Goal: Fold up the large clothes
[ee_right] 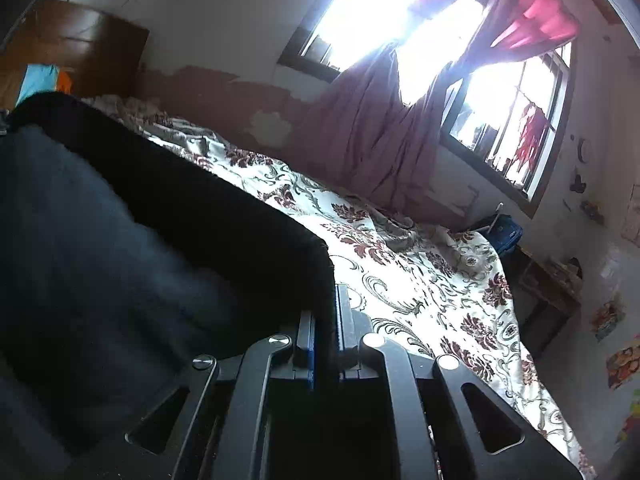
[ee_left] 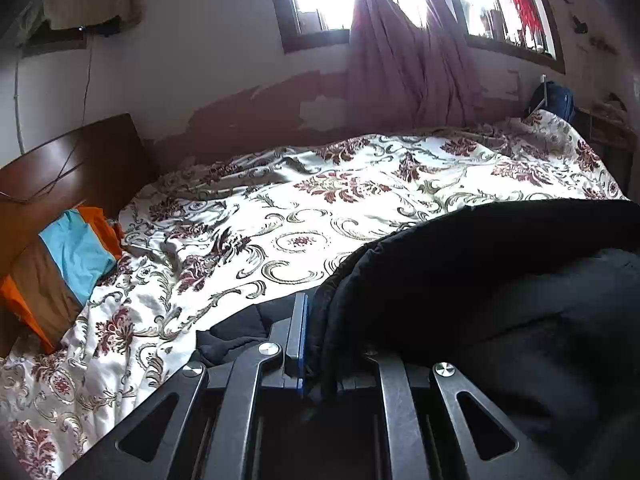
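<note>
A large black garment (ee_left: pixel 500 288) is held up over the bed with the floral cover (ee_left: pixel 320 208). My left gripper (ee_left: pixel 316 320) is shut on the garment's edge; cloth drapes over and hides its right finger. A loose part of the black garment (ee_left: pixel 232 336) lies on the bed to the left of the gripper. In the right wrist view the same black garment (ee_right: pixel 120 248) fills the left half. My right gripper (ee_right: pixel 325 320) is shut on its edge, with the cloth pinched between the blue pads.
A wooden headboard (ee_left: pixel 60 168) stands at the left with an orange, brown and blue pillow (ee_left: pixel 68 264). Purple curtains (ee_left: pixel 404 72) hang at the window behind the bed. A blue bag (ee_left: pixel 556 96) sits at the far corner. The floral bed cover (ee_right: pixel 420 280) slopes off to the right.
</note>
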The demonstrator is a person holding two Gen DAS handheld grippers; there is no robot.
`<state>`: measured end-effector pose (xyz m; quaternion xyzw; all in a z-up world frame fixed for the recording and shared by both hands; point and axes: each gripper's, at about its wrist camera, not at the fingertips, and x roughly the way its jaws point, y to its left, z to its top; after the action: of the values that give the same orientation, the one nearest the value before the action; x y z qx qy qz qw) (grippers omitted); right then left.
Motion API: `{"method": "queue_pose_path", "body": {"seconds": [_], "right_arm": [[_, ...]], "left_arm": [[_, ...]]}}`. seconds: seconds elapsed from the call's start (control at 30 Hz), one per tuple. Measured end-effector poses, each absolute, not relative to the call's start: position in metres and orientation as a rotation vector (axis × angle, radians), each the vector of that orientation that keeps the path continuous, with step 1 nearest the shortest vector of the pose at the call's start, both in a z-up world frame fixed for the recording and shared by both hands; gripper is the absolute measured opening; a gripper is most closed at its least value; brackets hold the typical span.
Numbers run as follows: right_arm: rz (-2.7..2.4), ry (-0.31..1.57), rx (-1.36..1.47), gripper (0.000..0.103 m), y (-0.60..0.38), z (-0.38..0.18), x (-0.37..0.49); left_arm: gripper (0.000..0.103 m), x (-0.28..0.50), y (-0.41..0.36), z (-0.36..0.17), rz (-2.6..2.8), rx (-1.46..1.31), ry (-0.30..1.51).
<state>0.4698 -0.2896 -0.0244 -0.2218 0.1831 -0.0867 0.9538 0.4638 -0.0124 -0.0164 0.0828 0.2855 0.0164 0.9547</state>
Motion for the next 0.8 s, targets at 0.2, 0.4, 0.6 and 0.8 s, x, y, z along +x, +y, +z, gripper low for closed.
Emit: {"method": "queue_pose_path", "body": {"seconds": [0.2,0.4,0.6,0.8], "right_arm": [[-0.162,0.332,-0.415,0.049,-0.288,-0.015,0.456],[-0.155,0.189,-0.322,0.078,-0.300,0.019,0.406],[-0.091,0.158,-0.294,0.081,-0.295,0.032,0.358],[0.024,0.201,-0.210,0.098,-0.296,0.021,0.321]], "left_arm": [[0.012,0.469,-0.002,-0.016,0.002,0.127,0.597],[0.028,0.447,0.014,0.002,0.004,0.031,0.540],[0.103,0.395,0.014,0.038,0.071,0.042,0.297],[0.103,0.358,0.000,0.042,-0.022,0.061,0.321]]}}
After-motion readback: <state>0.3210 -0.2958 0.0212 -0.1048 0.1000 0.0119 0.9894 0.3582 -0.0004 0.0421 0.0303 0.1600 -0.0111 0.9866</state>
